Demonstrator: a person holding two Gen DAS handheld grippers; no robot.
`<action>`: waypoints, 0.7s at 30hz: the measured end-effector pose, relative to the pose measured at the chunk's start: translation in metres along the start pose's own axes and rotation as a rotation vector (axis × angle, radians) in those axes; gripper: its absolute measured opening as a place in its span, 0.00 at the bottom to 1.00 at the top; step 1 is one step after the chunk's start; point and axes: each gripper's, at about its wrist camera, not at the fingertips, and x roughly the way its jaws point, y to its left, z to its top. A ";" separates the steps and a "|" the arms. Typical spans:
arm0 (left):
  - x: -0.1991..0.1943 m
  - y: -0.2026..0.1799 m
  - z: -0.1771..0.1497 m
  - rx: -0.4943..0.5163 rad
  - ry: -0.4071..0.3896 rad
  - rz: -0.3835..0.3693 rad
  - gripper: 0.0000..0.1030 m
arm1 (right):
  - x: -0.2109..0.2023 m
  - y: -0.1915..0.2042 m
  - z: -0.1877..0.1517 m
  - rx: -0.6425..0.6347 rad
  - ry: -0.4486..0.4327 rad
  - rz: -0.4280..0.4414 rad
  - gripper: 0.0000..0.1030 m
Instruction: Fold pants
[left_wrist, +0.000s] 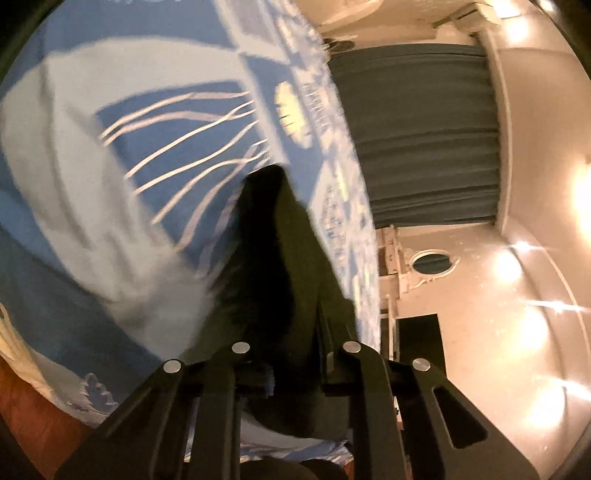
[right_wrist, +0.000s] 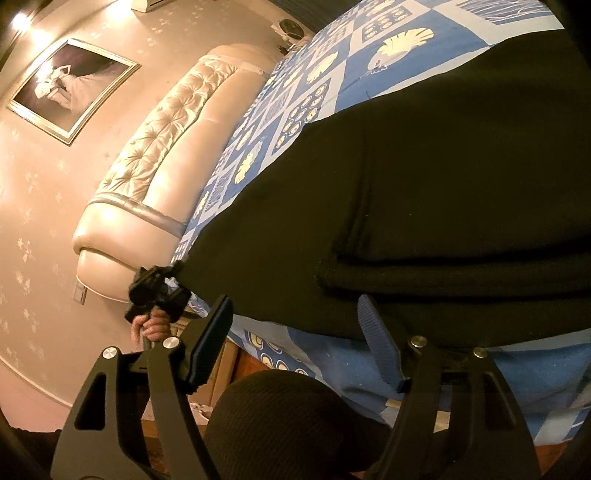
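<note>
Looking along your left gripper first, you have these items:

- Black pants: a bunched corner of the fabric runs up between the fingers, which are drawn close together and clamped on it. The picture is blurred, so the exact fold of the cloth cannot be told.
- Bedspread: blue and pale patchwork with white wavy lines and a yellowish shell motif, lying behind and around the pants.
- Dark curtain: pleated, beyond the bed's edge.
- Oval mirror: in a pale ornate frame, near the curtain.
- Wall lights: bright glare spots along the right side.

Turning to your right gripper, you have:

- Fingers standing wide apart, one black pad on the left and one blue ribbed pad on the right. The blue pad sits at the near edge of the pants; nothing is pinched between the two.
- Pants: a broad black spread on the bed, with a folded-over layer and a seam showing at its near edge.
- Bedspread: blue squares with shells and ovals.
- Left gripper: gripped by your hand, meeting the far left corner of the pants.
- Tufted headboard: pale, padded.
- Framed picture: on patterned wallpaper.
- Dark rounded object: below the fingers, unidentifiable.
</note>
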 end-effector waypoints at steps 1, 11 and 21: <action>-0.001 -0.006 0.001 0.011 -0.003 -0.007 0.15 | 0.000 0.000 0.000 0.002 -0.001 0.002 0.68; 0.024 -0.122 -0.009 0.220 0.026 -0.075 0.15 | -0.006 -0.002 -0.001 0.014 -0.030 0.022 0.69; 0.094 -0.228 -0.081 0.518 0.172 -0.059 0.15 | -0.020 -0.008 -0.004 0.051 -0.105 0.057 0.70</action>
